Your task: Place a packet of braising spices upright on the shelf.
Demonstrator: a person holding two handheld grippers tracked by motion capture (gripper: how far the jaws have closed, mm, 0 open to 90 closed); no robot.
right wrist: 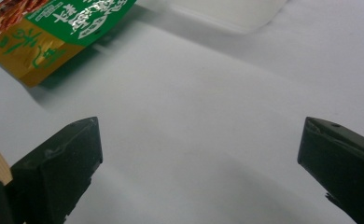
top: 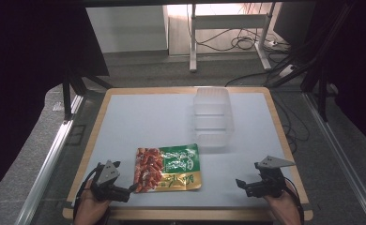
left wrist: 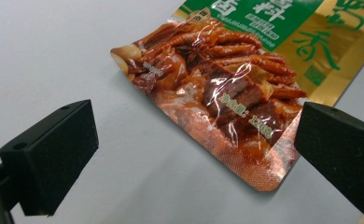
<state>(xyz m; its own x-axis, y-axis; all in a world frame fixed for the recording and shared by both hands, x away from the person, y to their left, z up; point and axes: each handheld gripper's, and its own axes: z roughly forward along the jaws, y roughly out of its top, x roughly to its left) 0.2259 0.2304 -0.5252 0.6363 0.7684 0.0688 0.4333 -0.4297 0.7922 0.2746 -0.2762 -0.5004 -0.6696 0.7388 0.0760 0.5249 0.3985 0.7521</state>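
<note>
Both tools gaping wide and empty, left tool point(top: 133, 189) at snack pouch's point(top: 168, 168) nine o'clock, clear tub point(top: 212, 117) untouched at twelve.

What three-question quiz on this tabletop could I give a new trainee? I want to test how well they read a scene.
1. True or false: the snack packet lies inside the clear plastic container.
2. Which hand-held gripper is nearer the packet: A) left hand-held gripper, B) right hand-held gripper?
3. Fill in: both hand-held grippers have their jaws ____.

Key: 1 false, it lies on the table in front of the container; 2 A; 3 open.
</note>
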